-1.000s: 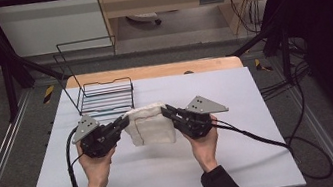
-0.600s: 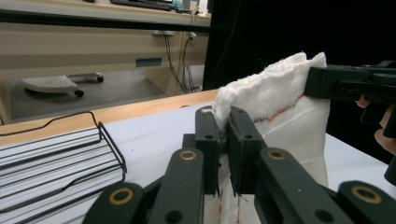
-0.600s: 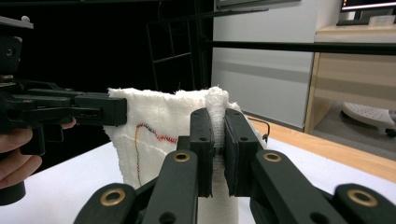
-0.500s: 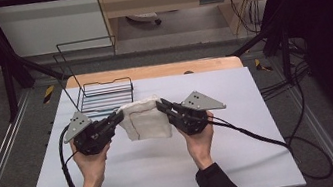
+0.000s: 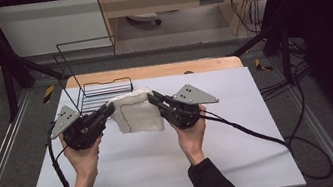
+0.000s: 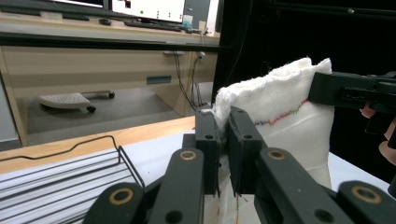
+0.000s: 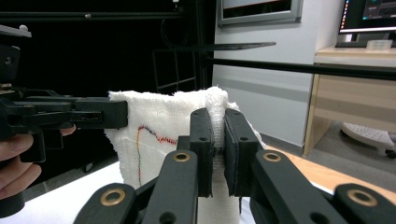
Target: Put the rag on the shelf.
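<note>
My left gripper [image 5: 106, 112]: jaws clamped on left top corner of cloth [image 5: 136, 112]. My right gripper [image 5: 156, 100]: jaws clamped on right top corner. Cloth white, coloured stitch line across it, hanging between both grippers, lifted above worktop [image 5: 166, 169], just in front of wire rack [image 5: 97, 86]. Rack at worktop's far left. Hands [image 5: 83, 155] under grippers, near side of cloth.

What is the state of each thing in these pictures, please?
white towel: folded, held up between the two grippers, its lower edge close to the table.
left gripper: shut on the towel's left edge.
right gripper: shut on the towel's right edge.
wire rack: standing at the back of the table, nothing in it.
table: covered by a white sheet.
</note>
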Available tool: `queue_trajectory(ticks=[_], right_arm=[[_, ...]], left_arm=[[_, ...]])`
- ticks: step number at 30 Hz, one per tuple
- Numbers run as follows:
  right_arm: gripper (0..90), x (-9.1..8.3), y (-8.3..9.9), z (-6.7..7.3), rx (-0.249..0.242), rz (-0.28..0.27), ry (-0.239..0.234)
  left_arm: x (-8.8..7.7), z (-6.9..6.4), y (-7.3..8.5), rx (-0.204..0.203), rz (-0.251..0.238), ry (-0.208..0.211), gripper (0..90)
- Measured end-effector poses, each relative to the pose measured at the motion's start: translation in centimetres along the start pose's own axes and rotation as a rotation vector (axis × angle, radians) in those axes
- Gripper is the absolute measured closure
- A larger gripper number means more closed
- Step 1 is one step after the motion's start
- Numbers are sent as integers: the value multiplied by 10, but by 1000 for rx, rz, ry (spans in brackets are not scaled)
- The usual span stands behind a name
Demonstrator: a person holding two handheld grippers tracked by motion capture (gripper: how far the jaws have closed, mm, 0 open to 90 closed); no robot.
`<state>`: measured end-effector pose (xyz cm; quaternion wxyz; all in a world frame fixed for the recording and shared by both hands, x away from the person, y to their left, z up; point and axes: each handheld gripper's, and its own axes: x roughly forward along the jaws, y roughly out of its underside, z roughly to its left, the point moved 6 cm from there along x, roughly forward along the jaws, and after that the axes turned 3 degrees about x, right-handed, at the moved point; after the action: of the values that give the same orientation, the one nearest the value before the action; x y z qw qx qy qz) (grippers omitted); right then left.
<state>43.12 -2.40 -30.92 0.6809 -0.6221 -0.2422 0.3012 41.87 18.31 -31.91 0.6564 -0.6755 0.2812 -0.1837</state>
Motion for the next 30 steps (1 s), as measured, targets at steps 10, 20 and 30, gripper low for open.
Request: queue_trajectory(ticks=[10,20,30], right_arm=[[834,13,-13,5,-3,-23,2],[835,23,-28,8,-10,-57,5],[835,35,-46,12,-20,-88,7]], left_arm=[[-3,11,-14,-1,-24,-23,835],[-6,19,-33,-6,-75,-37,835],[-9,28,-48,5,-114,-51,835]])
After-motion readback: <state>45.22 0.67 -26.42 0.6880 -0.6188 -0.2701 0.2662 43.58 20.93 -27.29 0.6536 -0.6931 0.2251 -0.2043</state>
